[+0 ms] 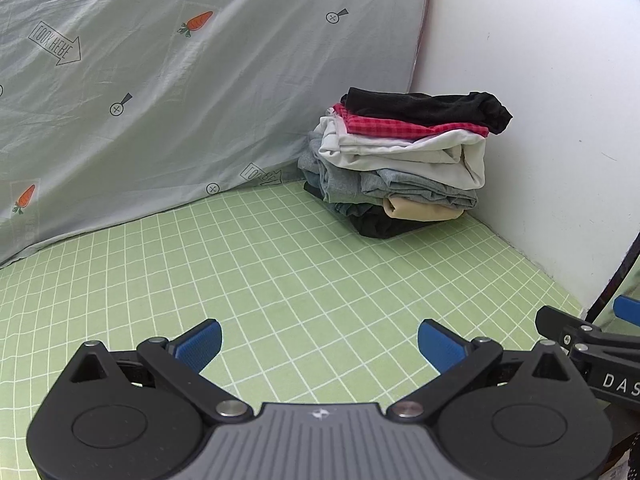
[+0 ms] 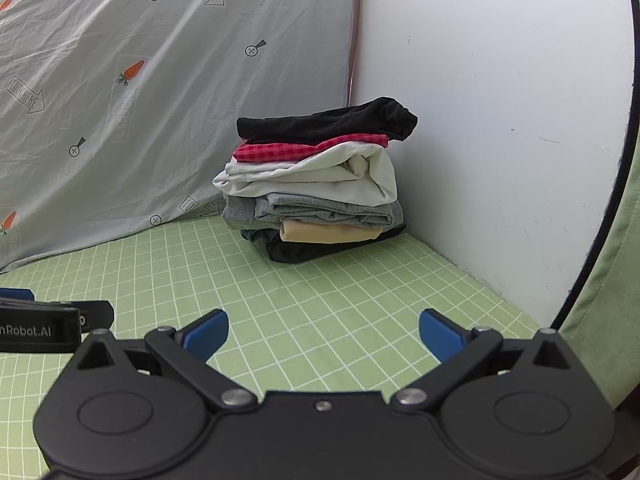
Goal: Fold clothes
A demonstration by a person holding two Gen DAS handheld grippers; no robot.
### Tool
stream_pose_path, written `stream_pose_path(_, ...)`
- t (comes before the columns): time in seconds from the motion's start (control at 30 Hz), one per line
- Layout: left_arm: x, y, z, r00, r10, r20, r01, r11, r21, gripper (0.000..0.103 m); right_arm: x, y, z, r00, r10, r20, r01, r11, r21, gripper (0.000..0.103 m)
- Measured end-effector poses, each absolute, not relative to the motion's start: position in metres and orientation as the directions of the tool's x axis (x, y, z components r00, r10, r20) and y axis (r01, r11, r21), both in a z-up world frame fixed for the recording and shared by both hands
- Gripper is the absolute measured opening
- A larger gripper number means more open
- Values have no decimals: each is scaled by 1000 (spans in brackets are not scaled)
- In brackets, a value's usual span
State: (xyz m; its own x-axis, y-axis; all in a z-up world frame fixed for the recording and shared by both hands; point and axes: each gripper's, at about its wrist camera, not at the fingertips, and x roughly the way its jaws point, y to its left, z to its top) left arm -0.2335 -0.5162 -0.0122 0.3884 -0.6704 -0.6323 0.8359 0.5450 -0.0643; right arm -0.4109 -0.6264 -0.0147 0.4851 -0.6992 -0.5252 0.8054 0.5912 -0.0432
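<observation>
A stack of folded clothes (image 1: 404, 164) sits in the far corner on the green checked sheet (image 1: 280, 264), with a black garment (image 1: 428, 108) on top, then red checked, white, grey, beige and black ones. It also shows in the right wrist view (image 2: 320, 188). My left gripper (image 1: 319, 344) is open and empty, low over the sheet, well short of the stack. My right gripper (image 2: 324, 336) is open and empty too, beside the left one. The right gripper's edge (image 1: 592, 344) shows at the right of the left wrist view, and the left gripper's side (image 2: 48, 324) at the left of the right wrist view.
A grey sheet printed with carrots and arrows (image 1: 168, 92) leans up behind the bed on the left. A white wall (image 1: 540, 120) bounds the right side. A green cushion edge (image 2: 608, 280) and a dark curved rim stand at far right.
</observation>
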Motion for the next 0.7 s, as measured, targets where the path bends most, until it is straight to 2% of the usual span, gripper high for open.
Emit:
stream_pose_path(0.17, -244, -497, -8, 421, -668, -614, 842, 539, -9, 103, -415, -607, -14, 495, -704, -509, 802, 596, -44, 103)
stream_pose_path(0.7, -249, -485, -4, 423, -683, -595, 857, 514, 20, 103, -406, -588, -15, 498, -709, -500, 799, 599, -54, 103)
